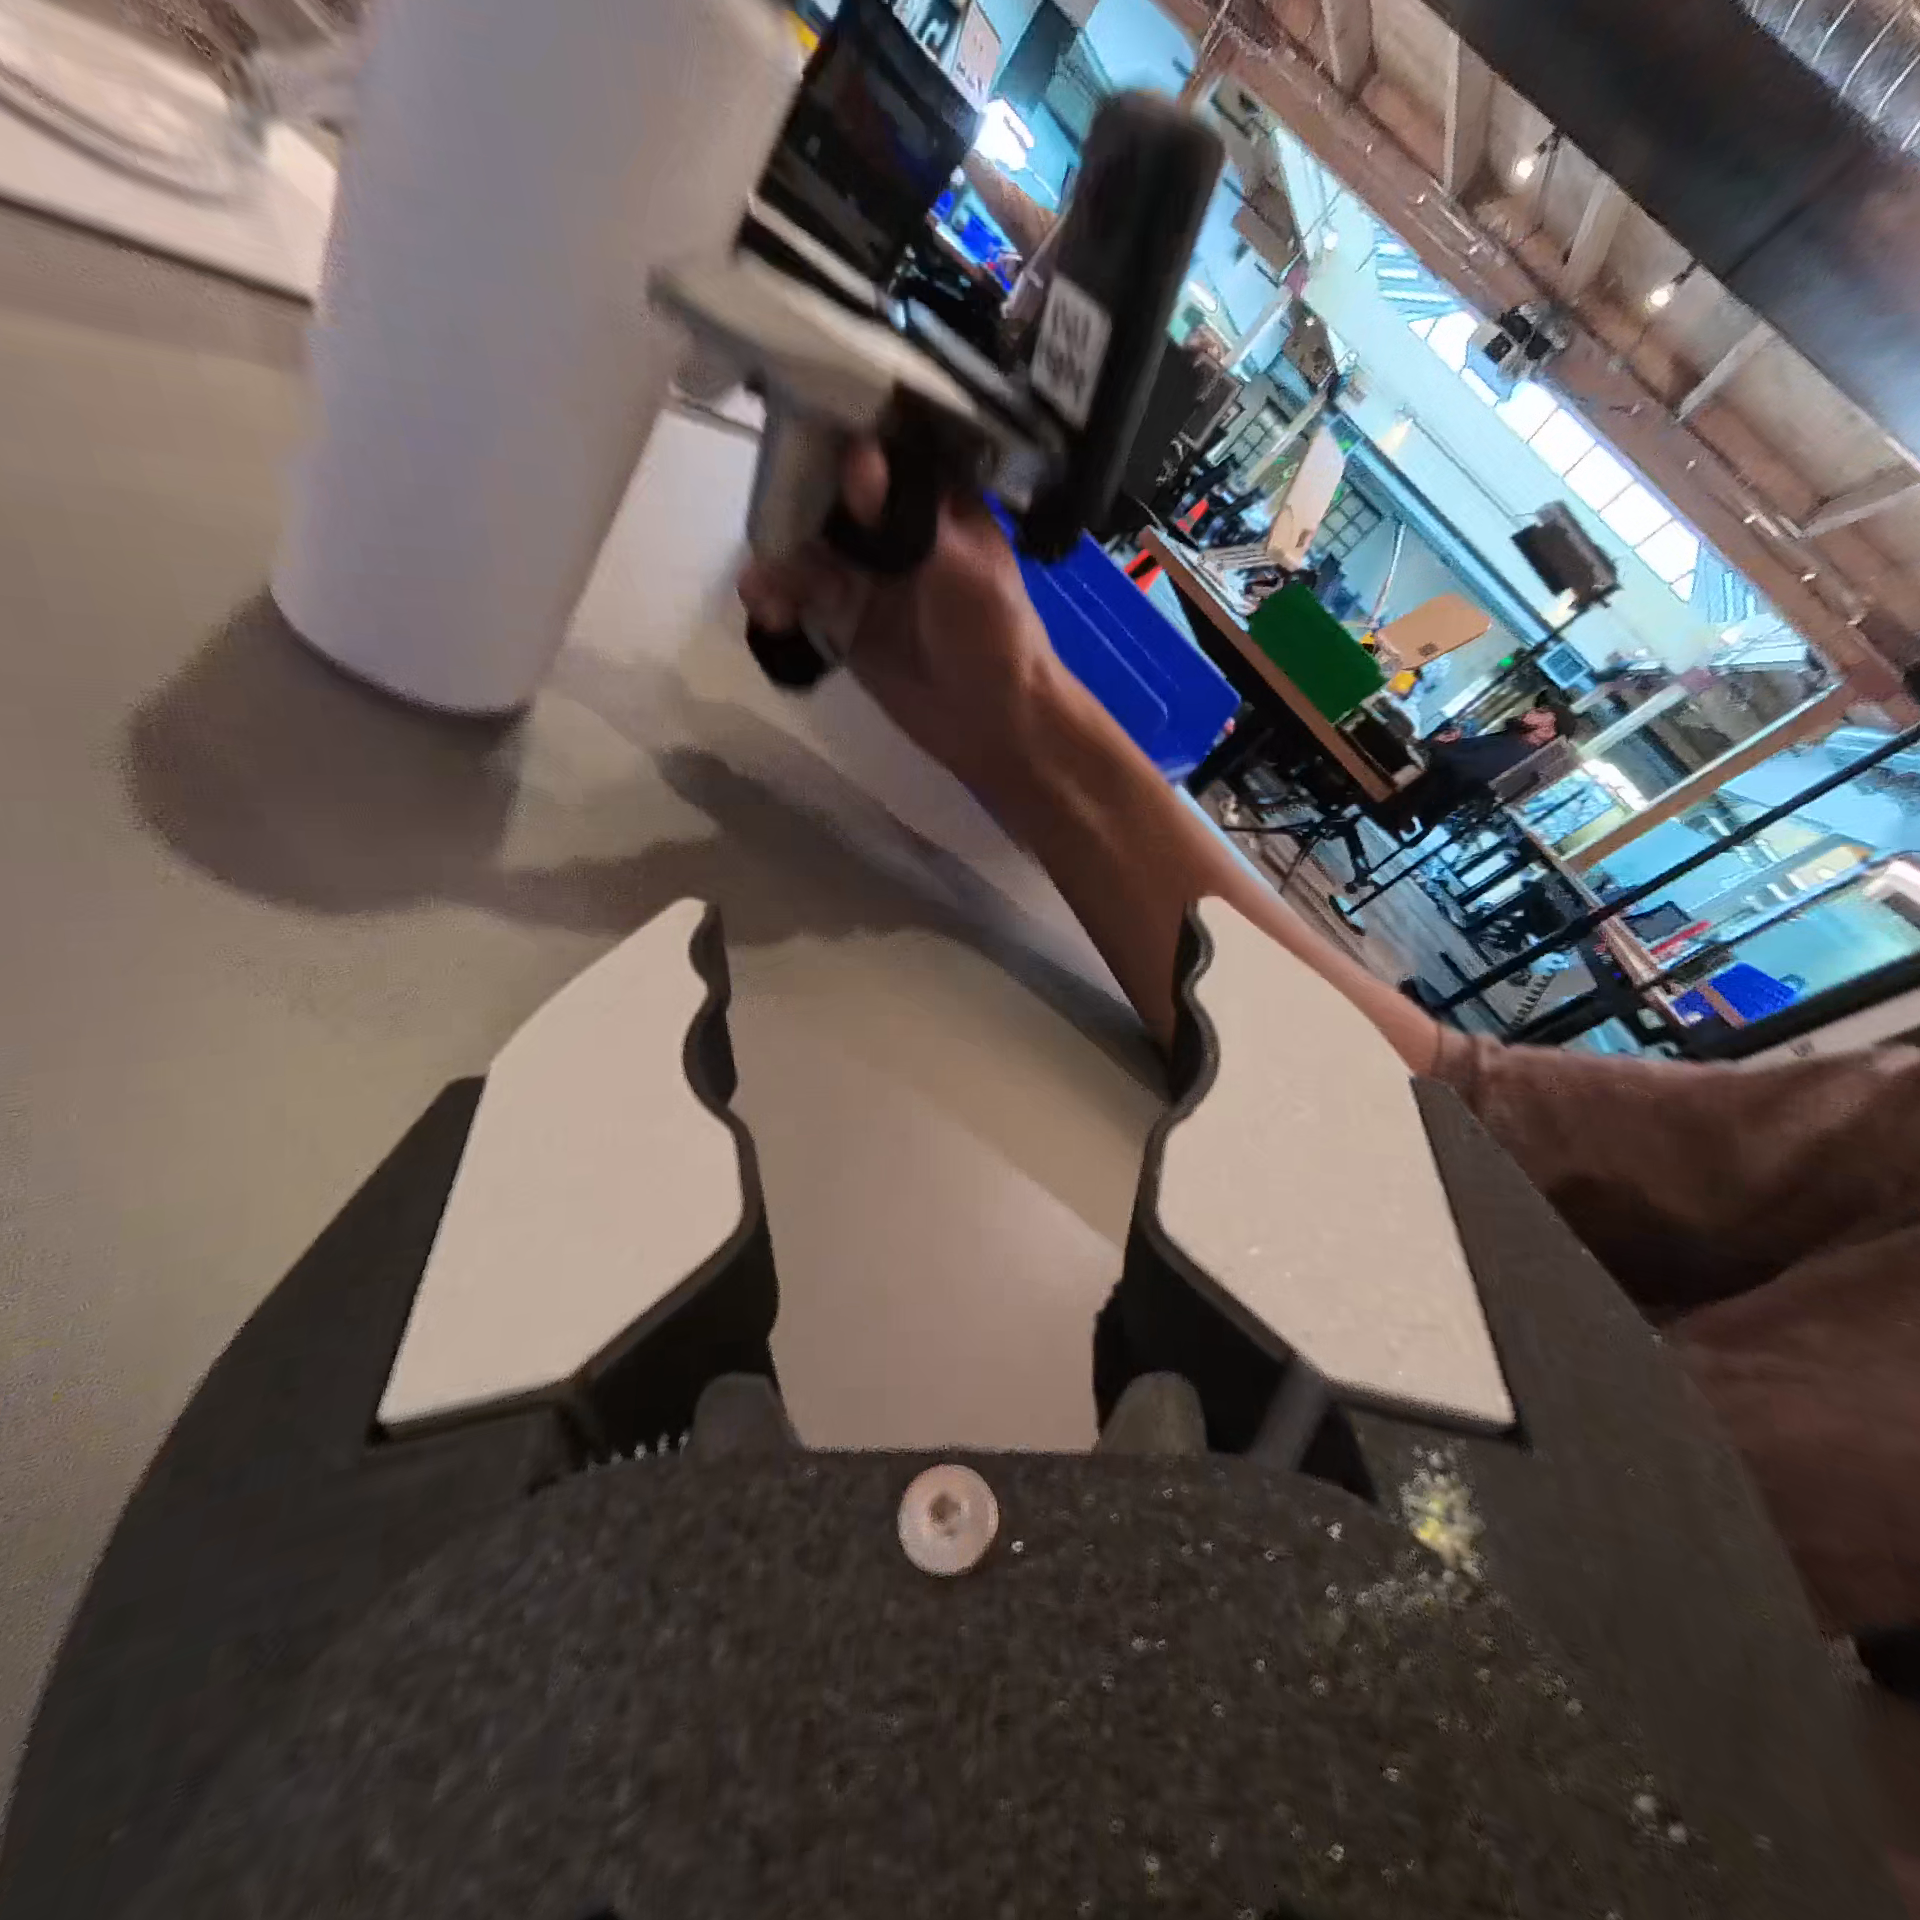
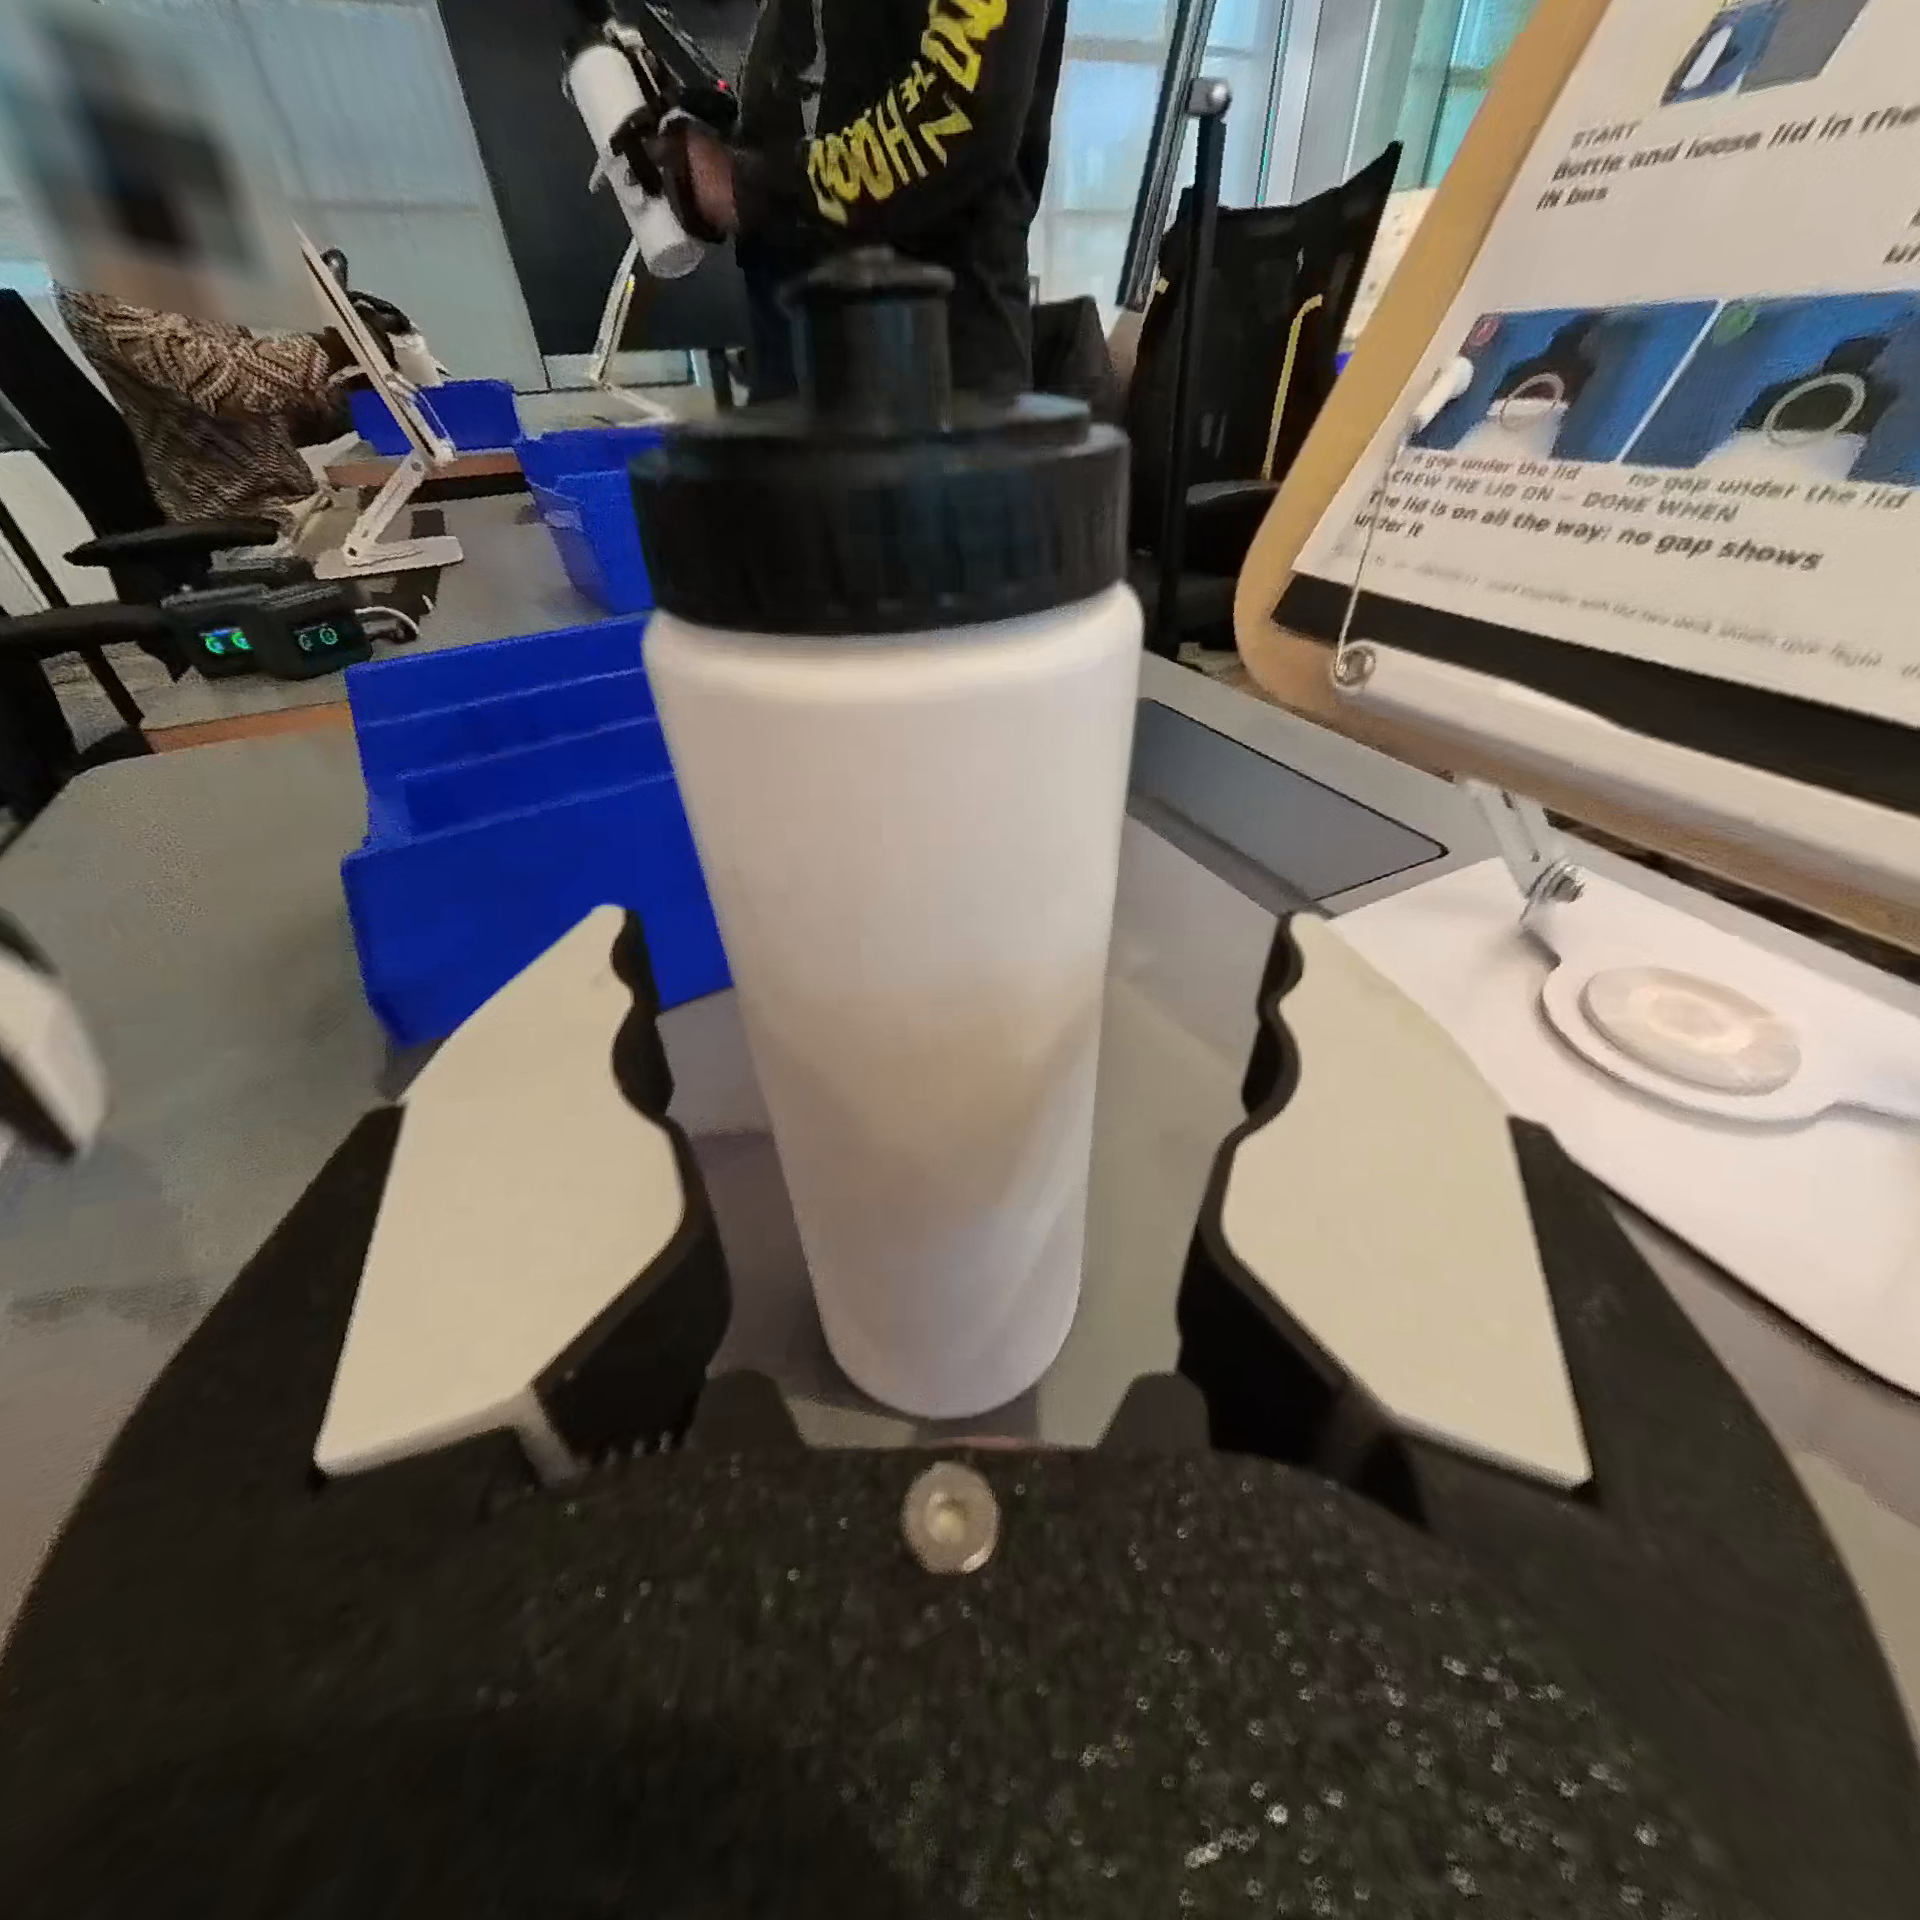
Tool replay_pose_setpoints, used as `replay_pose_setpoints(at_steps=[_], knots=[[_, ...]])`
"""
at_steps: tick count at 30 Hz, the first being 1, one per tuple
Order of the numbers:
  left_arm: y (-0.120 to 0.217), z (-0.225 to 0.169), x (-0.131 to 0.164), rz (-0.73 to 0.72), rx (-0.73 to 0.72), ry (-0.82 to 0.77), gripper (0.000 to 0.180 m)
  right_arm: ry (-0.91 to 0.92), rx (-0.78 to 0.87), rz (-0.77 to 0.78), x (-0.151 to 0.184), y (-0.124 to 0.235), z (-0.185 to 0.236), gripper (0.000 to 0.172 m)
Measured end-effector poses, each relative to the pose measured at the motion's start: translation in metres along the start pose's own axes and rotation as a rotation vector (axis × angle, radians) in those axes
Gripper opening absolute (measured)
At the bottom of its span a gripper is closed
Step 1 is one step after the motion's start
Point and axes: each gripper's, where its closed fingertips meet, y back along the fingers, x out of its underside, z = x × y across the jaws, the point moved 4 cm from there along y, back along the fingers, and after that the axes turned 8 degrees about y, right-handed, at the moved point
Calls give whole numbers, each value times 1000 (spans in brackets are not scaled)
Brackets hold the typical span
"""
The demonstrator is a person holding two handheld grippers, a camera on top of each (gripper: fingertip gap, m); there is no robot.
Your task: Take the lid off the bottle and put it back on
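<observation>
Standing upright on the grey surface (image 2: 187, 935), one white bottle (image 2: 914, 935) sits between the spread fingers of the right gripper (image 2: 951, 1039), with a clear gap on each side, so nothing is held. Its smooth plastic wall looks light, likely a little slippery, and may give under a hard squeeze; I would clamp it around mid-body to keep it from turning. One black lid (image 2: 883, 509) is seated on top, its ribbed skirt offering the best purchase for twisting, better than the narrow spout above. Off to the side, the left gripper (image 1: 951, 997) hangs spread and empty over the surface. That makes two grippers, one bottle, one lid, and several blue bins (image 2: 520, 821) behind
</observation>
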Motion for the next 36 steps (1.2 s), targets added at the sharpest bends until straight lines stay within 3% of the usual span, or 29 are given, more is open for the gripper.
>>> replay_pose_setpoints(at_steps=[3, 5, 6, 8, 11, 15, 21, 25, 28, 32, 36], knots=[[10, 11, 32, 69, -50, 2, 83, -27, -32, 58, 7, -14, 2, 115], [14, 10, 31, 104, -91, -79, 80, -49, -54, 106, 20, -24, 6, 118], [16, 10, 27, 105, -117, -141, 78, -56, -64, 127, 27, -27, 8, 116], [20, 15, 25, 131, -188, -250, 77, -57, -73, 138, 35, -30, 13, 90], [23, 28, 31, 175, -284, -303, 75, -45, -27, 123, 34, -27, 13, 88], [23, 19, 33, 149, -254, -271, 74, -14, 68, 101, 10, -4, 7, 87], [21, 18, 35, 158, -203, -208, 74, 60, 222, 151, -66, 71, -3, 86], [13, 17, 40, 188, -184, -195, 74, 170, 429, 301, -122, 155, -26, 86], [7, 15, 48, 229, -167, -177, 74, 74, 573, 439, -140, 223, -56, 87], [2, 13, 57, 275, -166, -180, 75, -181, 731, 663, -109, 293, -95, 87], [0, 18, 61, 305, -188, -182, 75, -517, 735, 783, -39, 311, -109, 87]])
